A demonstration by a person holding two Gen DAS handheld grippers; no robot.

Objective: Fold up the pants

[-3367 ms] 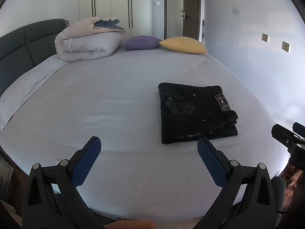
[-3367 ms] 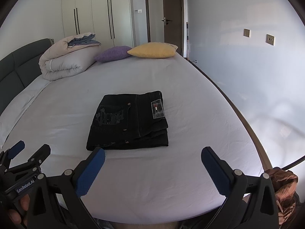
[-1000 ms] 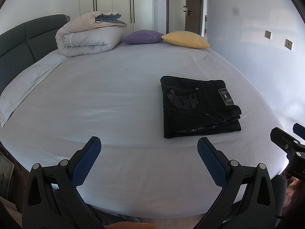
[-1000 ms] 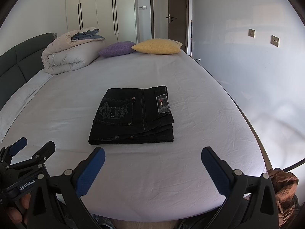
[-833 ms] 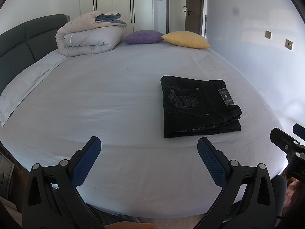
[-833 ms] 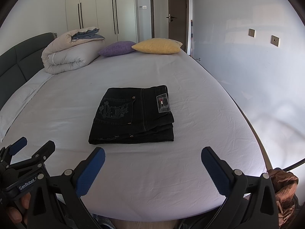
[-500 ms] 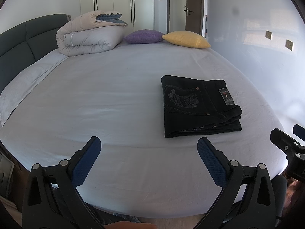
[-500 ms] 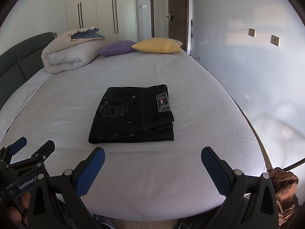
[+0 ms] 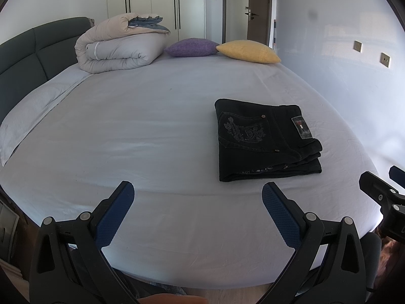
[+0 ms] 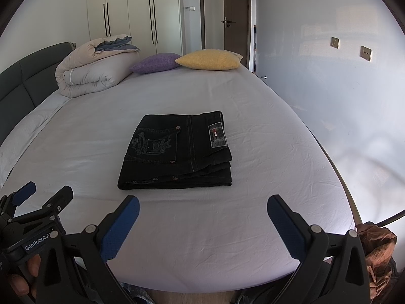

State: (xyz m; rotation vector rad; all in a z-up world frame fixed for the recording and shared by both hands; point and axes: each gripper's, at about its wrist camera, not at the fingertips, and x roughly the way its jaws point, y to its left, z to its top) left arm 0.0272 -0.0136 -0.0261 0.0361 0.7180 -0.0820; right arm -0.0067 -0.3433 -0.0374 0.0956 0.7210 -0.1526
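Jaws wide on both grippers; folded pants (image 10: 177,149) on bed (image 10: 253,228).

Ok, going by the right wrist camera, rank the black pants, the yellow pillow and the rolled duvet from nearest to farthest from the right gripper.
1. black pants: folded on the sheet, just ahead of the open right gripper.
2. rolled duvet: far left, by the headboard.
3. yellow pillow: far end, ahead, near the door.
The duvet and pillow are nearly too close to call.

headboard (image 9: 22,50) cropped, pants label (image 10: 217,135) unreadable
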